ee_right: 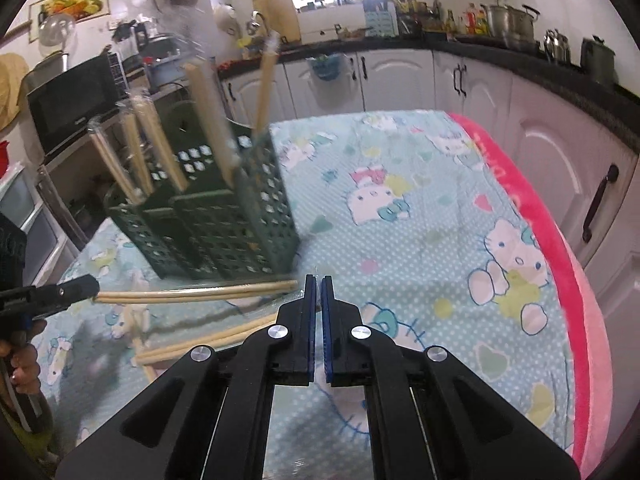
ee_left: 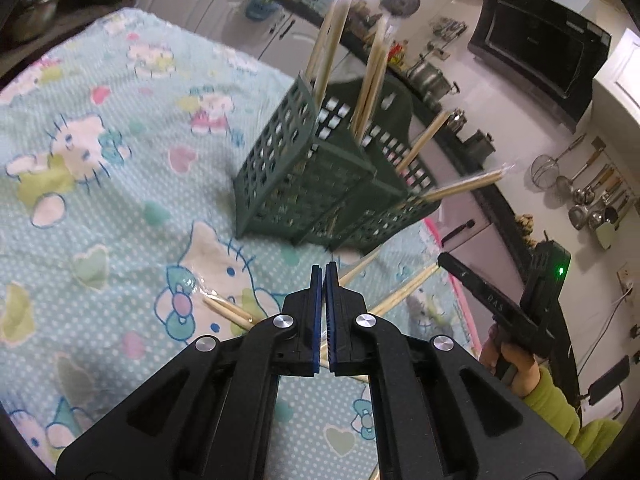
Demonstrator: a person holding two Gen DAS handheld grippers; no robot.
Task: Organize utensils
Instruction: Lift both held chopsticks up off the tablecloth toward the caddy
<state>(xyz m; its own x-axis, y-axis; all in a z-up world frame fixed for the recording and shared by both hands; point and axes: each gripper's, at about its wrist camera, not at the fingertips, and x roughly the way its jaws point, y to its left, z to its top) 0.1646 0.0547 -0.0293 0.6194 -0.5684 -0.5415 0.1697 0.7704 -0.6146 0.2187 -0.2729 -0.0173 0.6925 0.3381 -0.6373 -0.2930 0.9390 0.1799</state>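
Observation:
A dark green slotted utensil basket (ee_left: 320,184) stands on the Hello Kitty cloth and holds several wrapped chopstick pairs (ee_left: 372,80) upright or leaning. It also shows in the right wrist view (ee_right: 224,208). My left gripper (ee_left: 325,270) is shut on a wrapped chopstick pair (ee_left: 228,310) that crosses under its jaws; in the right wrist view that pair (ee_right: 192,292) hangs level from the left gripper's tip (ee_right: 86,284). My right gripper (ee_right: 318,280) is shut with nothing seen between its jaws; it shows at the right in the left wrist view (ee_left: 444,258). More chopsticks (ee_right: 208,340) lie on the cloth.
The table has a blue patterned cloth (ee_right: 400,208) with a pink edge (ee_right: 560,248). Kitchen cabinets (ee_right: 400,76), a microwave (ee_right: 68,96) and pots (ee_right: 516,20) ring the table. Ladles hang on the wall (ee_left: 592,196).

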